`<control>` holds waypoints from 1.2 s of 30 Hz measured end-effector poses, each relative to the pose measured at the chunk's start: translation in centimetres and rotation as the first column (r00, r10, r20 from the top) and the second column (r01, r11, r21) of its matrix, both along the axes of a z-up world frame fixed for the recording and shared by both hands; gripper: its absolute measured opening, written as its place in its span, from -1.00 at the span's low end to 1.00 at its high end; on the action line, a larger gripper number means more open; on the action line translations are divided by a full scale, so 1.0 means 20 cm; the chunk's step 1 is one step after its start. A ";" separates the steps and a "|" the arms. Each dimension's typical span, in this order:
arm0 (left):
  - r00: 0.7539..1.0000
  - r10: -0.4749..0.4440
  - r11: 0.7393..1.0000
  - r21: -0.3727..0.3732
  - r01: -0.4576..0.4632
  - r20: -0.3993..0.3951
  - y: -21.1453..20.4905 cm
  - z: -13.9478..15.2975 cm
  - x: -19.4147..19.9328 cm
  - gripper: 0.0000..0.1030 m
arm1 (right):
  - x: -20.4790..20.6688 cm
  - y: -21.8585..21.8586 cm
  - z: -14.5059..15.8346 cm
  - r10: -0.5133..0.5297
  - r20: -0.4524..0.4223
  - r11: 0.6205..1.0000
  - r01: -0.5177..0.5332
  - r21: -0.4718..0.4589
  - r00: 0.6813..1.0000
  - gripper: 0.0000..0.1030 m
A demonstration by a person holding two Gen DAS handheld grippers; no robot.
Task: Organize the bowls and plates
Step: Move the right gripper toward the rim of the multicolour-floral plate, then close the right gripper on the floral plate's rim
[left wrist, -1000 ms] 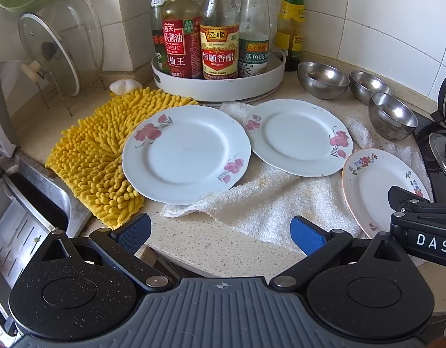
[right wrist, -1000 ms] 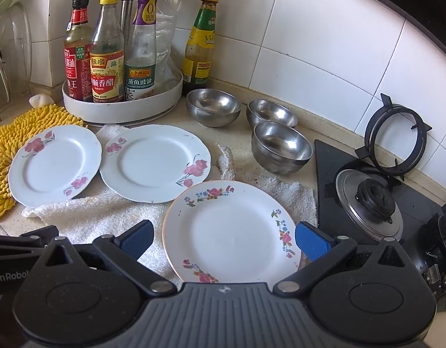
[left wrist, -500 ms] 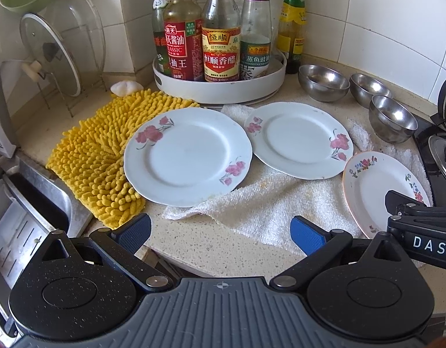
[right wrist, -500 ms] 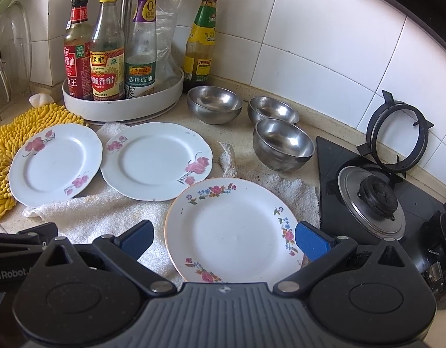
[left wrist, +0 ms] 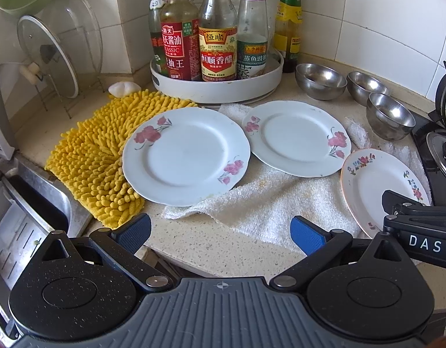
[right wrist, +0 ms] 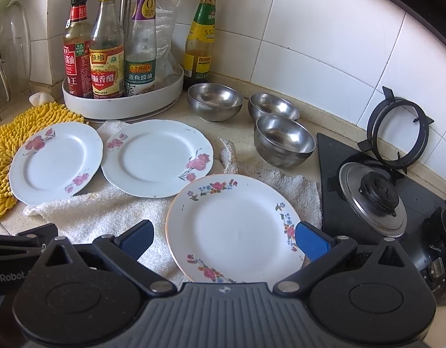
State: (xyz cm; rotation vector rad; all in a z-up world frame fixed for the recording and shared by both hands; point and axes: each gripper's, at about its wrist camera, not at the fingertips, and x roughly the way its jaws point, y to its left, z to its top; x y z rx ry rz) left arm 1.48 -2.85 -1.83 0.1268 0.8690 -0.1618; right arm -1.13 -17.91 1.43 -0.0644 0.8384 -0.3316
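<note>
Three flowered white plates lie on the counter: a left plate (left wrist: 185, 156) (right wrist: 56, 162) partly on the yellow mat, a middle plate (left wrist: 296, 137) (right wrist: 157, 158) on the white towel, and a gold-rimmed right plate (left wrist: 376, 182) (right wrist: 237, 226). Three steel bowls (left wrist: 320, 81) (right wrist: 214, 101) sit behind them, near the wall. My left gripper (left wrist: 220, 233) hovers open over the counter's front edge, short of the left plate. My right gripper (right wrist: 224, 239) is open, its fingers straddling the near part of the gold-rimmed plate.
A white turntable tray (left wrist: 217, 90) of sauce bottles stands at the back. A yellow chenille mat (left wrist: 98, 150) and a white towel (left wrist: 266, 206) cover the counter. A sink (left wrist: 22, 220) lies left, a lid rack (left wrist: 54, 55) behind it. A gas hob (right wrist: 373, 203) is at the right.
Both grippers have crept slightly forward toward the plates; the right gripper's fingers now reach around the gold-rimmed plate's near edge. No plate or bowl has moved.
</note>
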 end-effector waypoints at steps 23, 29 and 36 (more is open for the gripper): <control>0.992 -0.118 0.992 0.028 0.119 -0.050 -0.25 -0.10 0.13 1.00 | 0.08 -0.41 -0.12 -0.057 -0.033 0.997 0.059 0.053 0.998 1.00; 0.980 -0.188 0.982 0.014 0.189 -0.069 -0.38 -0.14 0.17 1.00 | 0.11 -0.53 -0.21 -0.044 -0.088 0.993 0.054 0.103 0.995 0.65; 0.960 -0.262 0.965 -0.014 0.262 -0.098 -0.51 -0.20 0.22 0.99 | 0.12 -0.68 -0.30 -0.028 -0.133 0.972 0.058 0.226 0.991 0.26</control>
